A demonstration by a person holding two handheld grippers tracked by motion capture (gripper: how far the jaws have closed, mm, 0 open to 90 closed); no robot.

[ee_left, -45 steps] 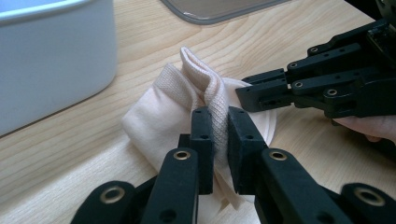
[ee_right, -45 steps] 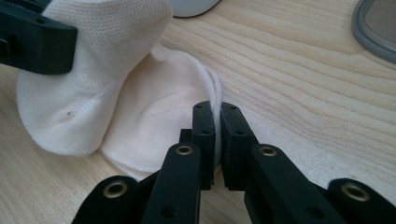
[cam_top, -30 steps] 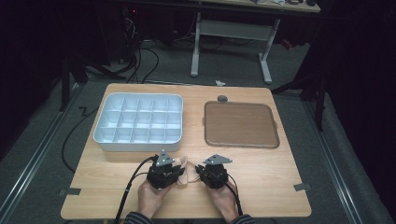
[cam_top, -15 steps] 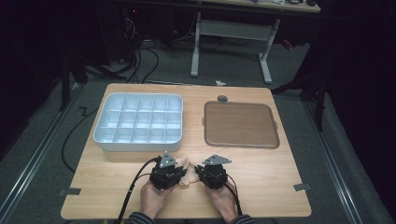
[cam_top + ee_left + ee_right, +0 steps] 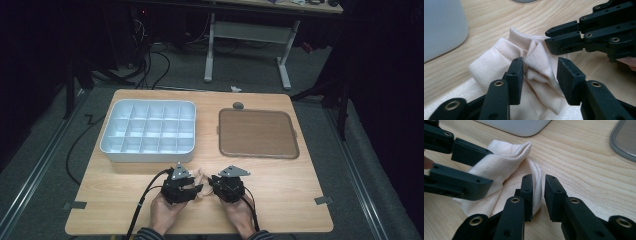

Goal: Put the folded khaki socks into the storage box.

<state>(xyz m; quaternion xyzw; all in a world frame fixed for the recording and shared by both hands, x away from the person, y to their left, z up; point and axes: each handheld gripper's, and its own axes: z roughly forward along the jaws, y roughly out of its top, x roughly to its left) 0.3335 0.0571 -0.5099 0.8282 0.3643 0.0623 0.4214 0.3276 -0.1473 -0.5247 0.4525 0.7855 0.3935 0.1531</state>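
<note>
Jaws of the left gripper point(image 5: 540, 77) have just been opening and now stand spread, with a raised fold of the pale cream knitted cloth point(image 5: 534, 62) between them; one pad touches the fold, the other stands clear of it. The right gripper point(image 5: 539, 195) has also just been opening; its jaws are parted by a narrow gap, and the cloth's rounded edge lies against the outer side of one jaw, not between them. Both hands rest low near the front edge of the light wooden table point(image 5: 280, 200), grippers angled inward toward each other, tips just beside one another. The cloth is soft, ribbed and crumpled, bunched on the wood between them. Behind stand a white plastic compartment tray point(image 5: 150, 150) and a brown rounded-square mat point(image 5: 257, 132).
</note>
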